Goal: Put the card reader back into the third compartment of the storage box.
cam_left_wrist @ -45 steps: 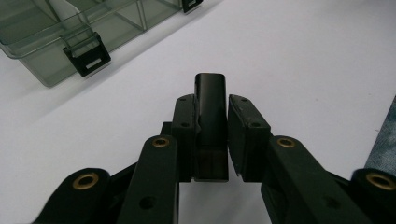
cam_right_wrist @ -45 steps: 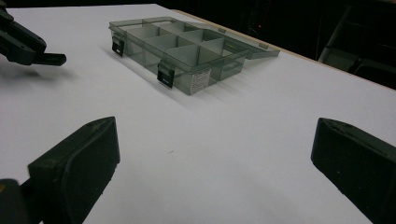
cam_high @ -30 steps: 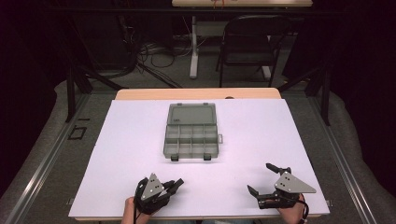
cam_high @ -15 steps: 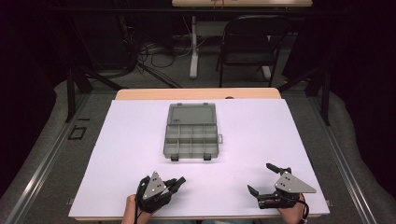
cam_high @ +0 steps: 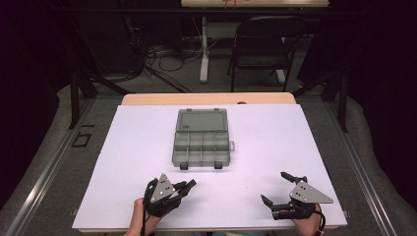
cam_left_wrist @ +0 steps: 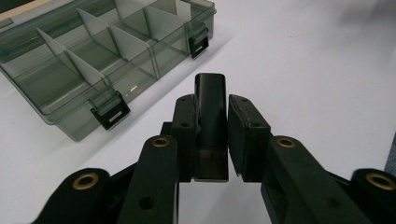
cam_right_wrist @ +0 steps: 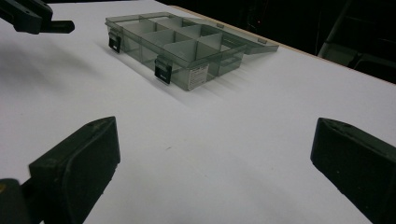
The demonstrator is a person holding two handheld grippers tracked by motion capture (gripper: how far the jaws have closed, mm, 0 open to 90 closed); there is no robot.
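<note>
A smoky clear organizer box [cam_high: 201,140] lies open at the table's middle, lid folded back, its divided compartments [cam_left_wrist: 98,56] empty. Near the front edge, left of centre, my left gripper [cam_high: 183,188] is shut on a small flat black piece [cam_left_wrist: 210,84] that sticks out past the jaws, pointing toward the box's latches [cam_left_wrist: 111,111]. At the front right my right gripper [cam_high: 275,187] rests on the table, open wide, nothing between its pads [cam_right_wrist: 88,154]. The box [cam_right_wrist: 187,46] lies well ahead of it, and the left gripper [cam_right_wrist: 37,18] shows far off.
A white sheet [cam_high: 123,172] covers the table, with a wooden edge [cam_high: 206,99] at the back. Beyond it stand a folding chair [cam_high: 263,49], cables on the floor [cam_high: 162,54] and a metal frame on both sides.
</note>
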